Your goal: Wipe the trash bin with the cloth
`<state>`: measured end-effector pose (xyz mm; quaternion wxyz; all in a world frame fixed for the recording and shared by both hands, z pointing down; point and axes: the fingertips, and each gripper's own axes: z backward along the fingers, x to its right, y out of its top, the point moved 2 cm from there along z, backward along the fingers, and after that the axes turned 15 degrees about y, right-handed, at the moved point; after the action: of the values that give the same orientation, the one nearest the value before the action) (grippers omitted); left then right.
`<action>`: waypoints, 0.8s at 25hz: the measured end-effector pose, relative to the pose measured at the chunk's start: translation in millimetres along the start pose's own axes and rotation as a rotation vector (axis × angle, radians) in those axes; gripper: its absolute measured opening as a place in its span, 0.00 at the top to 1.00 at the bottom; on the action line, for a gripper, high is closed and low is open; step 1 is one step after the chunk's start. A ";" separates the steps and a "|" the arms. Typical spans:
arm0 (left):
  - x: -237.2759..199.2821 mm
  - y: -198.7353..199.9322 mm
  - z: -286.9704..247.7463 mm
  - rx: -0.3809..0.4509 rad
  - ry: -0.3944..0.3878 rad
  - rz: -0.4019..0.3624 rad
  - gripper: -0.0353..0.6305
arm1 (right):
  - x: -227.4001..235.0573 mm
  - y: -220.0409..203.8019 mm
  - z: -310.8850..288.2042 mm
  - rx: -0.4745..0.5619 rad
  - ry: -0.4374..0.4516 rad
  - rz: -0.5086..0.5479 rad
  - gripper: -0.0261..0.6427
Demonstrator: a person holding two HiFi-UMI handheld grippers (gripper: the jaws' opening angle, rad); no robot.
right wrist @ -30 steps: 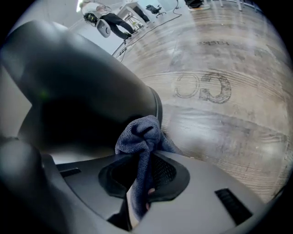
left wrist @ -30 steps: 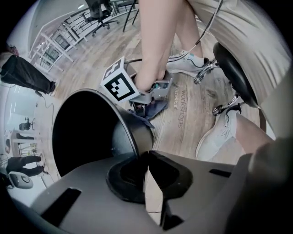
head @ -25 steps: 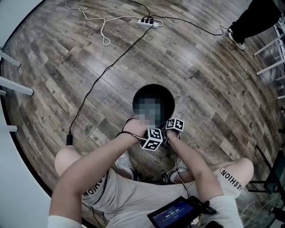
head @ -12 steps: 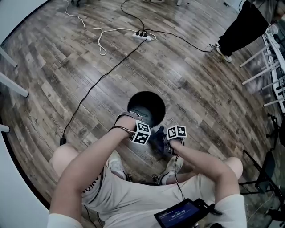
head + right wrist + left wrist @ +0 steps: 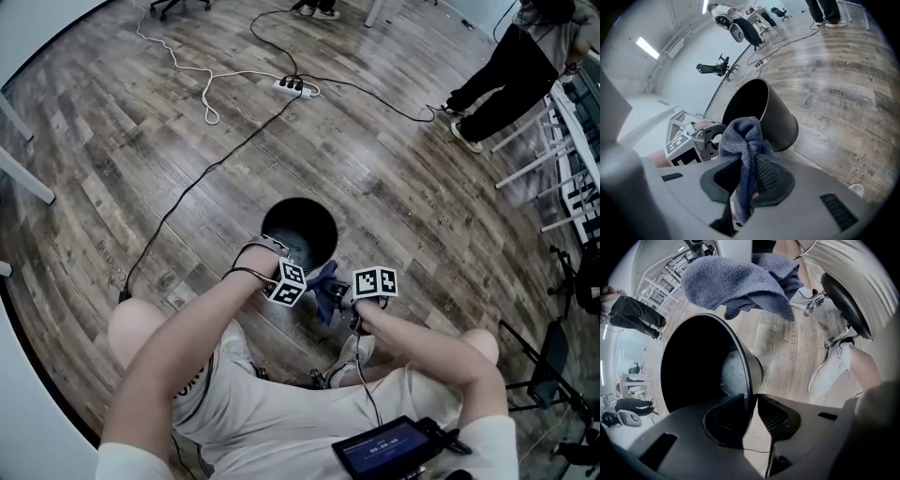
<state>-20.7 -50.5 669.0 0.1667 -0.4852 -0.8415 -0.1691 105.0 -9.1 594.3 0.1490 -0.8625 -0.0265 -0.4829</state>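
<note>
Now bunched blue-grey cloth point(image 5: 745, 136) pinched in right fingers point(image 5: 769, 176); left fingers point(image 5: 777, 416), just closing, straddle black bin point(image 5: 693, 366) rim.

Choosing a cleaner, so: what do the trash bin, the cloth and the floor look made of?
Trash bin: probably plastic, possibly painted metal; smooth matte black wall.
Cloth: blue-grey microfibre or terry; looped, fuzzy weave.
Floor: wood-look planks, likely laminate or vinyl; grain pattern, faint sheen.
</note>
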 end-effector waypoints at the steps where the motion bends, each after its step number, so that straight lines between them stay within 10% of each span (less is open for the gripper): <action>1: 1.1 0.9 0.4 0.002 -0.003 -0.001 0.79 | -1.2 -1.5 -1.8 -0.004 -0.001 0.005 0.87; 20: 2.2 45.7 15.6 0.082 -0.034 0.061 0.88 | 133.5 -17.5 -77.0 -0.087 -0.155 0.040 0.87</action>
<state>16.3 -20.3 661.7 0.1771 -0.5063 -0.8353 -0.1207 109.2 -27.3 748.2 0.1184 -0.9034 0.0003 -0.4121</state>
